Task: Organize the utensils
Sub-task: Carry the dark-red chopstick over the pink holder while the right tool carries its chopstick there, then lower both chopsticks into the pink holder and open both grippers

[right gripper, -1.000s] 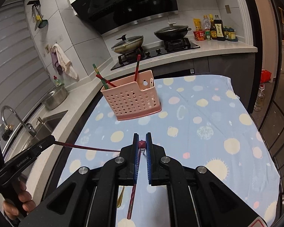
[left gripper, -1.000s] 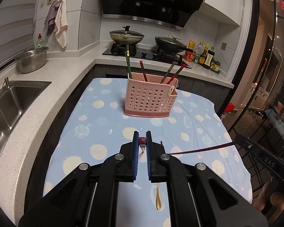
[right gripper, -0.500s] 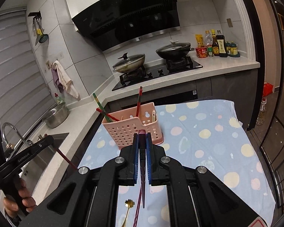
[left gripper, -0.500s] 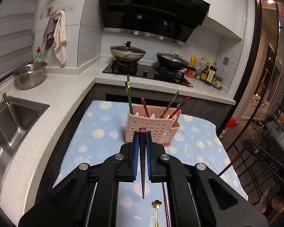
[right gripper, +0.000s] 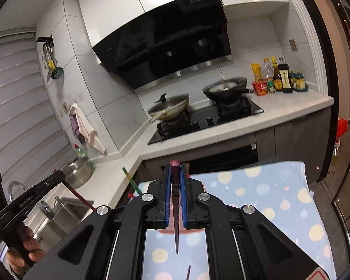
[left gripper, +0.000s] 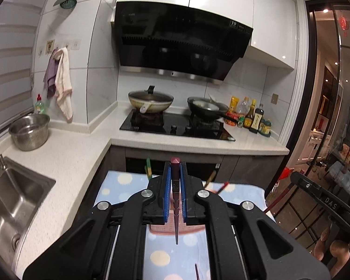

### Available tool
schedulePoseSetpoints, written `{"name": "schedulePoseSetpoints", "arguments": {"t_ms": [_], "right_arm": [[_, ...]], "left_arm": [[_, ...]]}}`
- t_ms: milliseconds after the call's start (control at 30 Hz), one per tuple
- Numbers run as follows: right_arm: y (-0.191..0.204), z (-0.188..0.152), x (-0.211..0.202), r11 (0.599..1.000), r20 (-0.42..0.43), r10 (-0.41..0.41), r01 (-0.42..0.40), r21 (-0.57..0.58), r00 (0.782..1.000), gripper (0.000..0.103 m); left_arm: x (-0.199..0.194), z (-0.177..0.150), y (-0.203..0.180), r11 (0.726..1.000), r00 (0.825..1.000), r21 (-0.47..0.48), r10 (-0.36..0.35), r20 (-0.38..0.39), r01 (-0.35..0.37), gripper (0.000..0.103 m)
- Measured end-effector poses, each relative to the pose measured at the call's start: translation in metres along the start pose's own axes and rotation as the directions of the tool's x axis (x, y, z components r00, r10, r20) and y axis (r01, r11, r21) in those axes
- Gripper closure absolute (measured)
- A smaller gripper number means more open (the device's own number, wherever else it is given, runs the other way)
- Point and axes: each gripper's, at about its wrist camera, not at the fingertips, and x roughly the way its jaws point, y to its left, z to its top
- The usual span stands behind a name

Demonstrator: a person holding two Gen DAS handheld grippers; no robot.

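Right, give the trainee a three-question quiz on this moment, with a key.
1. True or false: the left tongs are shut on a dark red chopstick.
2. The chopstick in the right tongs hangs with its tip: A) down, B) up, C) sideways.
3. Fill in: the table wears a blue ____ cloth.

Key: 1 true; 2 A; 3 spotted.

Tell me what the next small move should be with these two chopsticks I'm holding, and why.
Probably carry both forward and down toward the pink holder. Each hand-held gripper, left and right, is shut on a dark red chopstick hanging tip-down above the spotted cloth, and the holder sits mostly hidden just beneath the fingers, so the tips seem not yet over its opening.
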Motion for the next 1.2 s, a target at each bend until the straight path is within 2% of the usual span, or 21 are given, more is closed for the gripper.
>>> {"name": "schedulePoseSetpoints", "arguments": {"t_ms": [200, 333, 500, 667, 833, 1200], "right_arm": [[0.01, 0.033, 0.026, 1.0, 0.047, 0.004, -0.004, -0.002, 0.999, 0.096], [0.016, 0.047, 0.048, 1.0, 0.057, 0.0, 0.001, -0.012, 0.998, 0.096], [0.021, 0.051, 0.076, 1.0, 0.043, -0.01, 0.011, -0.022, 0.999, 0.096], [0.019, 0.04, 0.106, 0.999, -0.006, -0.023, 0.023, -0.032, 1.0, 0.096], [0.017, 0.031, 0.123, 0.999, -0.036, -0.031, 0.03, -0.034, 0.999, 0.096], [0.026, 0.037, 0.131, 0.998, -0.014, -0.027, 0.026, -0.048, 1.0, 0.096]], "left_arm": [[0.018, 0.041, -0.008, 1.0, 0.998, 0.016, 0.001, 0.063, -0.002, 0.096], [0.039, 0.054, -0.011, 0.999, 0.998, 0.031, 0.012, 0.07, -0.014, 0.096], [0.069, 0.055, -0.01, 0.998, 0.998, 0.05, 0.034, 0.046, -0.036, 0.096], [0.09, 0.049, -0.004, 0.998, 0.999, 0.048, 0.046, 0.023, -0.047, 0.096], [0.095, 0.052, 0.0, 0.997, 0.998, 0.049, 0.05, 0.029, -0.052, 0.096], [0.083, 0.09, -0.001, 0.997, 0.993, 0.064, 0.044, 0.109, -0.051, 0.096]]}}
